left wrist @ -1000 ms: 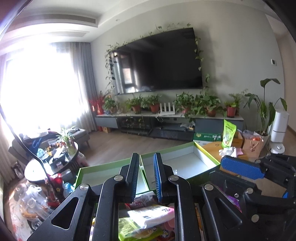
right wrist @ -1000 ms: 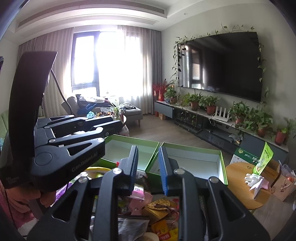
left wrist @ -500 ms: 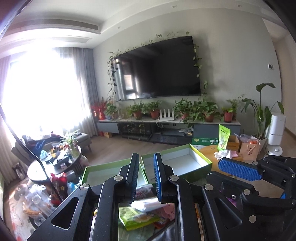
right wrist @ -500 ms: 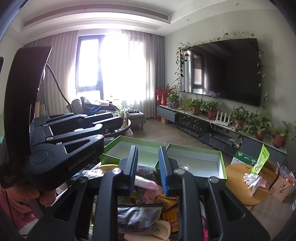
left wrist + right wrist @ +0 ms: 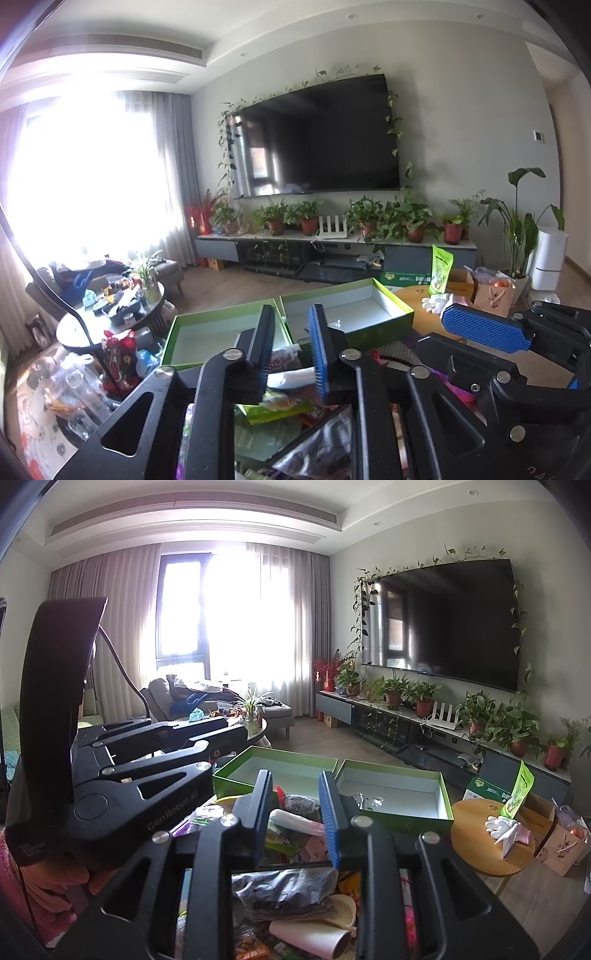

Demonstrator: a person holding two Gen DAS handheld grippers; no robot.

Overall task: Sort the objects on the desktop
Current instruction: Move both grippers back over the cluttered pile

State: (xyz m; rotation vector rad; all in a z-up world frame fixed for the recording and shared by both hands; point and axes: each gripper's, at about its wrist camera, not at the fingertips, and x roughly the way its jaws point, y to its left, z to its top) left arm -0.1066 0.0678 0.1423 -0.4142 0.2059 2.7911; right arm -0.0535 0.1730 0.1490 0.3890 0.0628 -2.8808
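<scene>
Left gripper [image 5: 291, 350] parted a little, nothing clamped; white tube [image 5: 295, 377] lying low in the gap between the fingers, contact not discernible. Beyond the fingertips, two green boxes [image 5: 369, 317] side by side. Right gripper [image 5: 295, 812] likewise slightly open and holding nothing, above a heap of snack packets [image 5: 291, 886]. Only in the right wrist view: crumpled foil [image 5: 364, 800] inside the right-hand box. Only in the left view: dark side table [image 5: 92, 325] left of the fingers.
</scene>
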